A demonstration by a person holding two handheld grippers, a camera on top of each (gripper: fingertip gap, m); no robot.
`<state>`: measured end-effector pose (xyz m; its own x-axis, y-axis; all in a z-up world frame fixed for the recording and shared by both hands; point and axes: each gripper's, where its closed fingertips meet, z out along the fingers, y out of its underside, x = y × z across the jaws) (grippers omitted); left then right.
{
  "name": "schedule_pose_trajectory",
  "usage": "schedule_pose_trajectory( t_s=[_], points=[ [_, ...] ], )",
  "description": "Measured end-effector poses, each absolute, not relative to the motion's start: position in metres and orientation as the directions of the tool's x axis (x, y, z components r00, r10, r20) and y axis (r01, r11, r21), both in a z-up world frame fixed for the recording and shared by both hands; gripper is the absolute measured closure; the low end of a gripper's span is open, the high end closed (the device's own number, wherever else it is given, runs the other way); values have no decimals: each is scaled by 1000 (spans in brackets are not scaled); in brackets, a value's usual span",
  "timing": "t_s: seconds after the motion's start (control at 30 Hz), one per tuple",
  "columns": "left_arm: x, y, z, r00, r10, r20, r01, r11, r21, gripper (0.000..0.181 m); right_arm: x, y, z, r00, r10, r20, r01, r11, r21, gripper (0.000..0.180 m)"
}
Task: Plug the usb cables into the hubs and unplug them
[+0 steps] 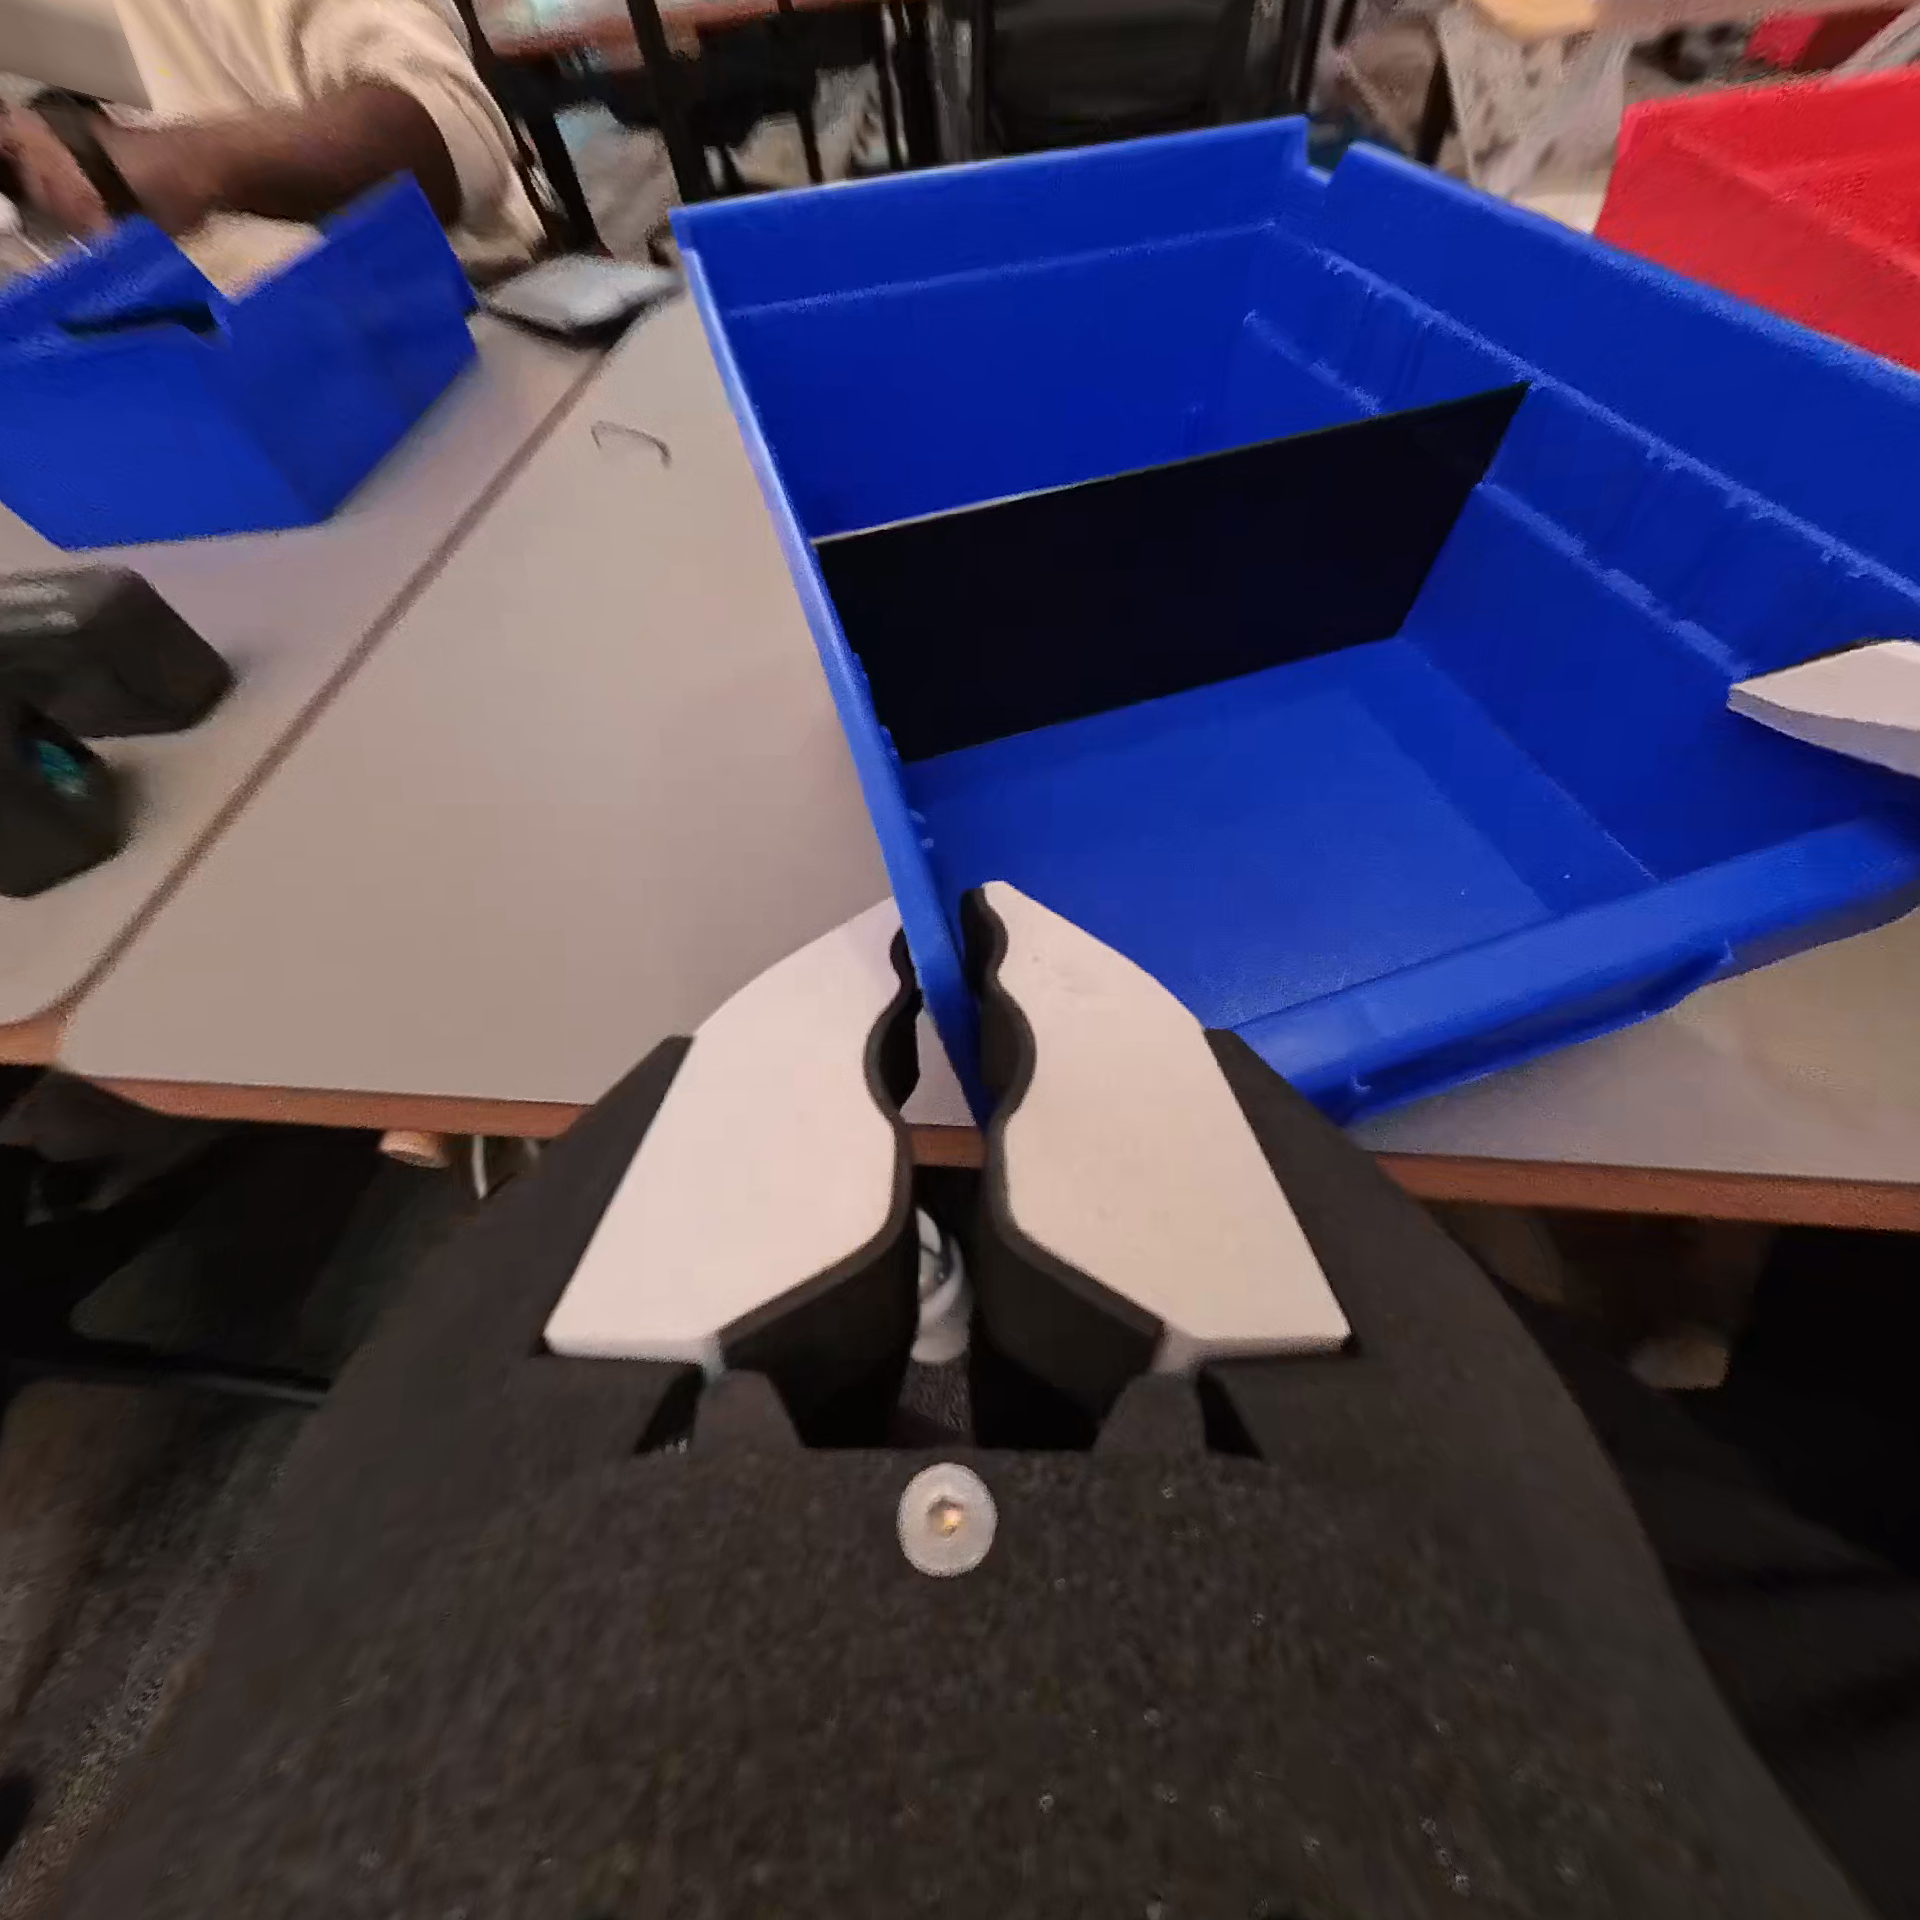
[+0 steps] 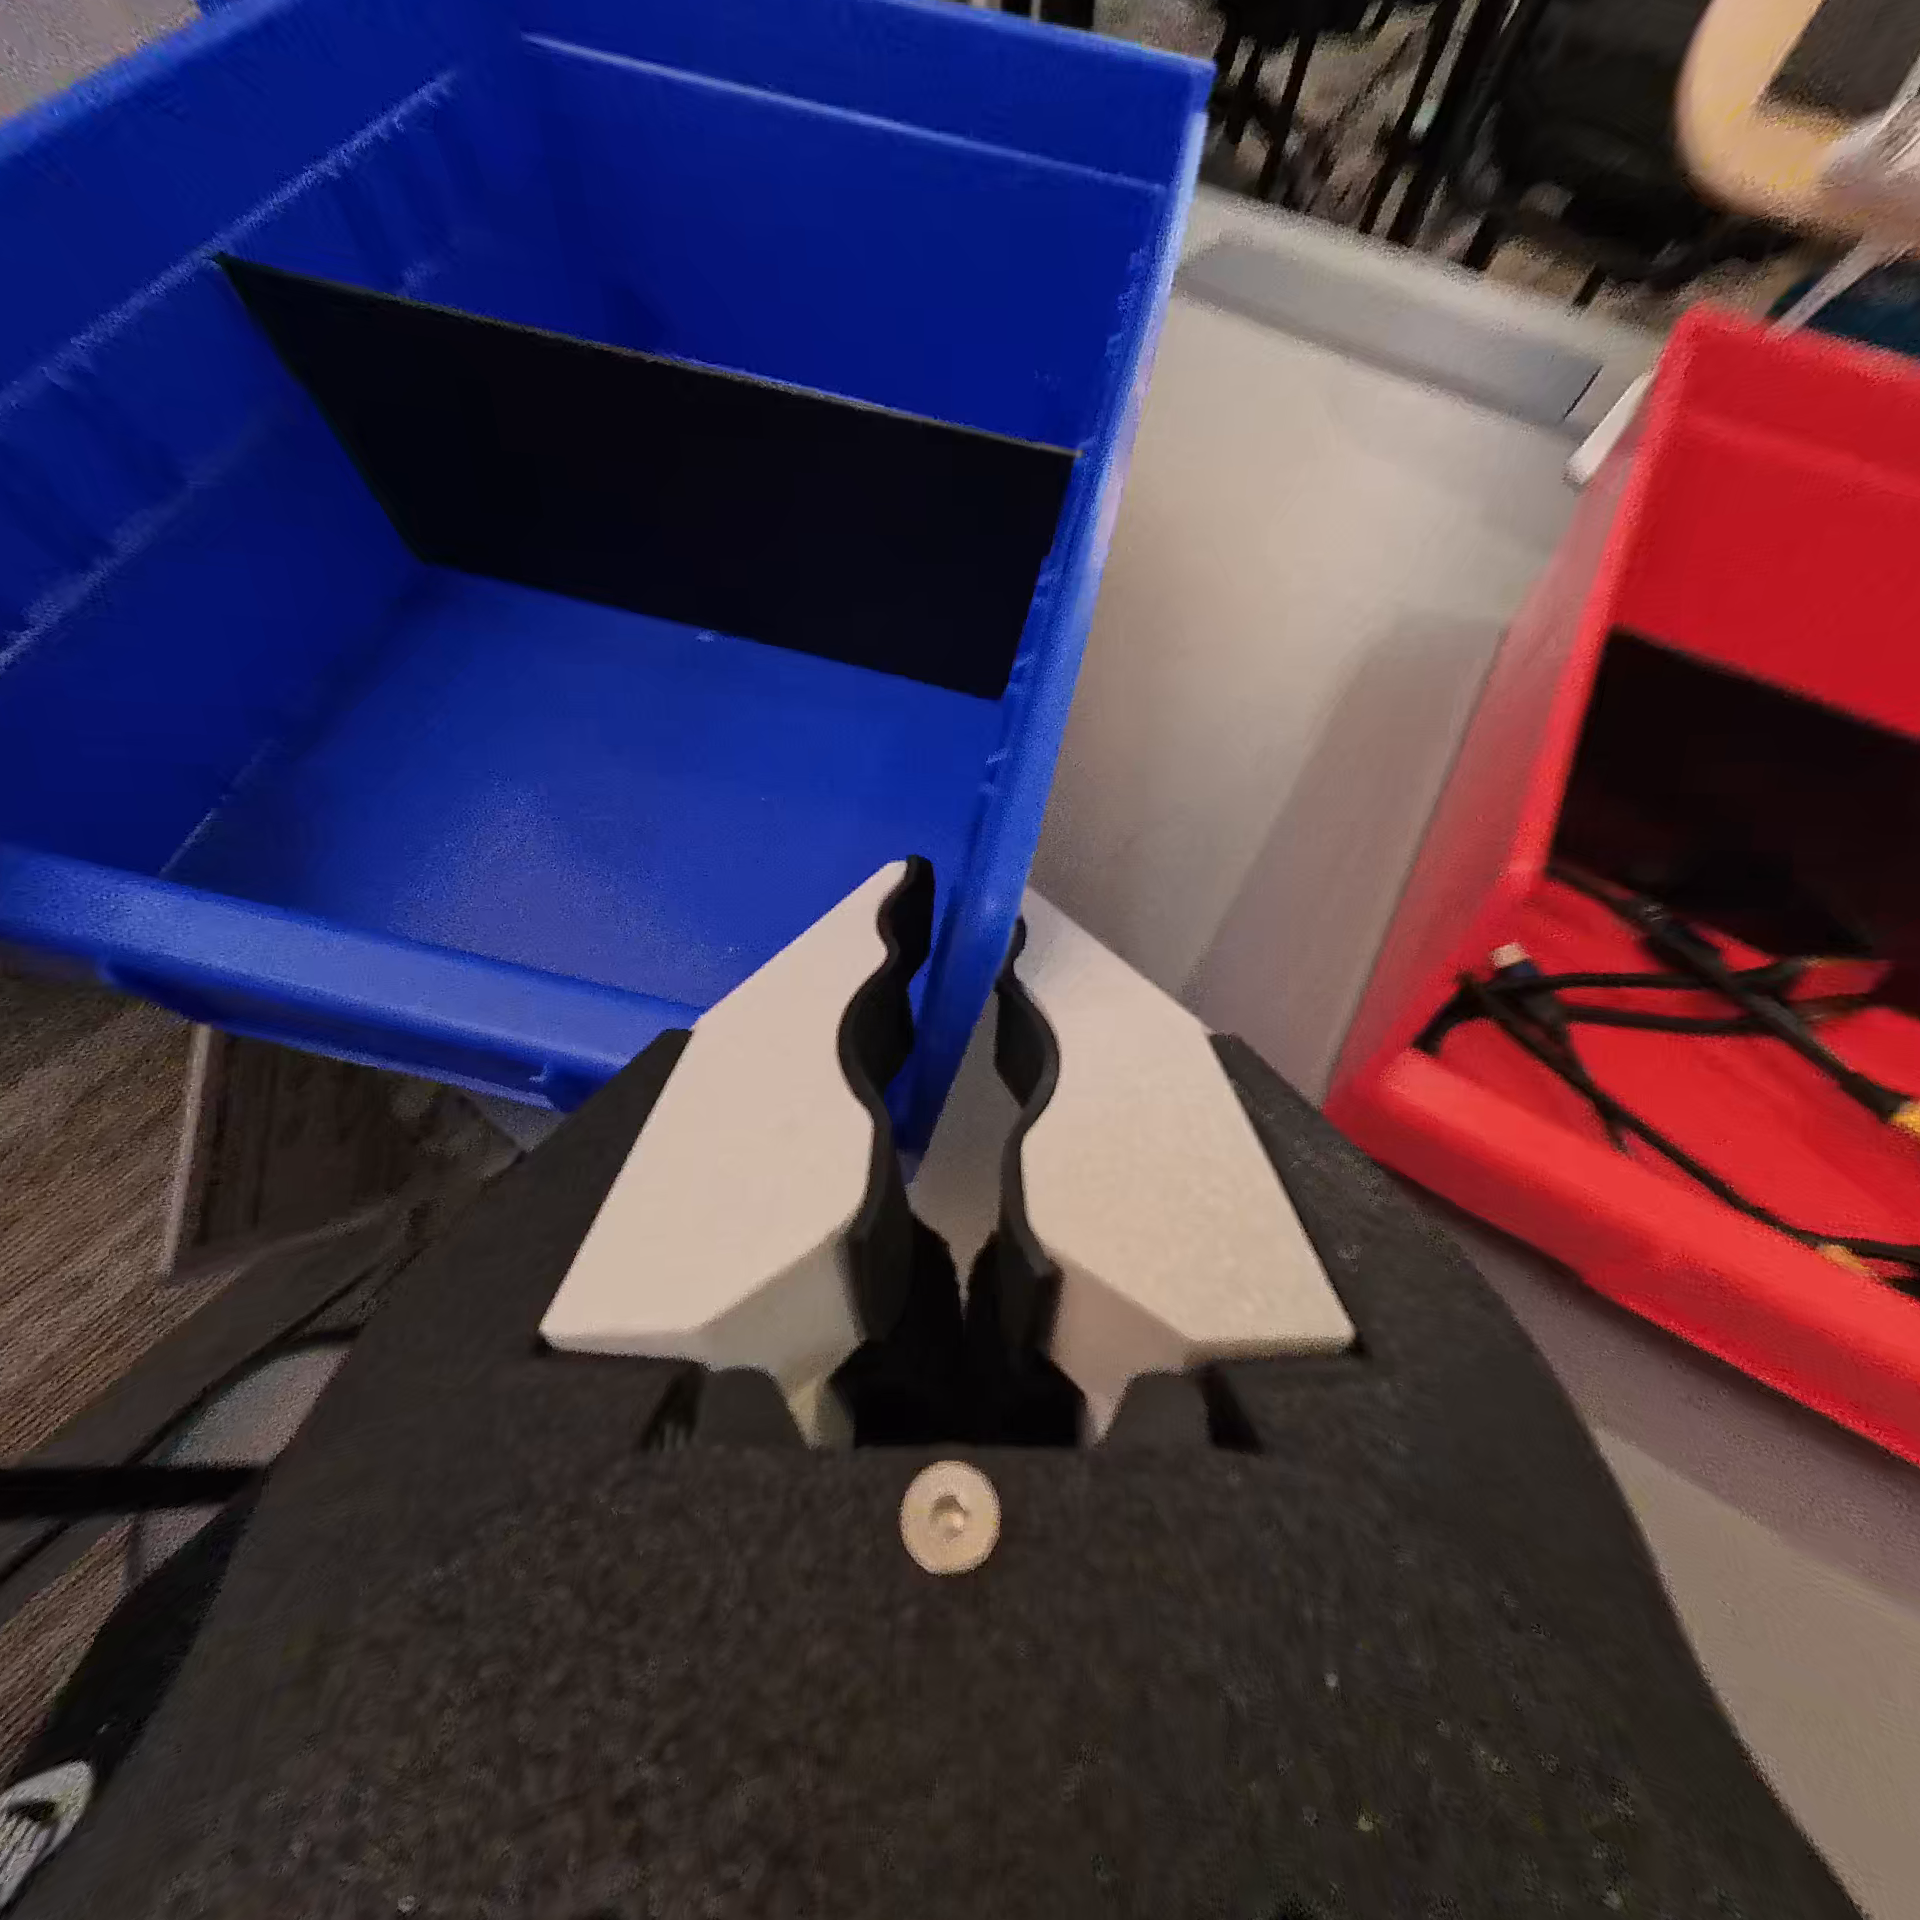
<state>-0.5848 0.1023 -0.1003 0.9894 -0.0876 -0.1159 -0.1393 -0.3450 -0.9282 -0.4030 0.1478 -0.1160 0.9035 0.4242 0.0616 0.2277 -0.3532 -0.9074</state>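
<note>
**Gripping both side walls of the blue bin**

Clamping, nearest the left wrist camera, the left gripper (image 1: 940,925) onto the left side wall of the blue bin (image 1: 1403,997) close to its front corner, one grey finger outside the wall and one inside. Clamping likewise the right gripper (image 2: 961,914) onto the bin's (image 2: 520,997) right side wall near the front corner, wavy black pads pressing the plastic from both sides. Showing too, at the right edge of the left wrist view, a grey fingertip of the right gripper (image 1: 1839,707) over the opposite wall.

Sitting at the front edge of a grey table (image 1: 468,831), the bin's front corner overhanging the edge in the right wrist view. Standing upright across the bin's middle, a black divider (image 1: 1143,582), splitting it into a near and a far compartment, nothing lying in the near one.

Lying to the right, in the front section of a red bin (image 2: 1538,1143), the black usb cables (image 2: 1662,987), tangled, well apart from both grippers. Resting farther left on the table, a black device (image 1: 94,665) and a second blue bin (image 1: 260,416); reaching toward it at the back, a person's arm (image 1: 260,156).
</note>
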Motion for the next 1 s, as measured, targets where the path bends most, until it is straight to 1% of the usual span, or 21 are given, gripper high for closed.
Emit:
schedule_pose_trajectory(
  t_s=[0.13,0.23,0.37,0.5,0.57,0.63,0.77,0.87,1.0],
  points=[
    [-560,91,-41,985,-57,-164,-172,-193,-966,175,-374,138,-57,925,361,118,199,-197,-960,173],
    [-516,98,7,979,-90,-184,-192,-87,-977,175,-325,134,-10,950,277,142,177,-106,-978,173],
    [-420,124,52,948,-177,-265,-264,28,-964,175,-218,129,42,988,92,127,130,-22,-991,176],
    [-282,146,71,906,-326,-270,-259,78,-963,175,-76,121,60,986,-156,62,62,-7,-998,175],
    [-208,154,63,880,-407,-243,-240,61,-969,175,-6,115,53,976,-218,7,0,-29,-1000,176],
    [-139,158,41,854,-476,-212,-234,13,-972,175,60,111,32,963,-268,-26,-48,-73,-996,176],
    [-38,159,-29,816,-549,-179,-284,-113,-952,175,154,104,-43,942,-323,-88,-159,-203,-966,176],
    [-6,159,-85,807,-577,-126,-315,-240,-918,176,182,102,-93,936,-339,-89,-206,-326,-923,177],
    [-1,164,-126,823,-563,-76,-305,-325,-895,175,187,115,-126,955,-292,-48,-173,-418,-892,176]
  ],
)
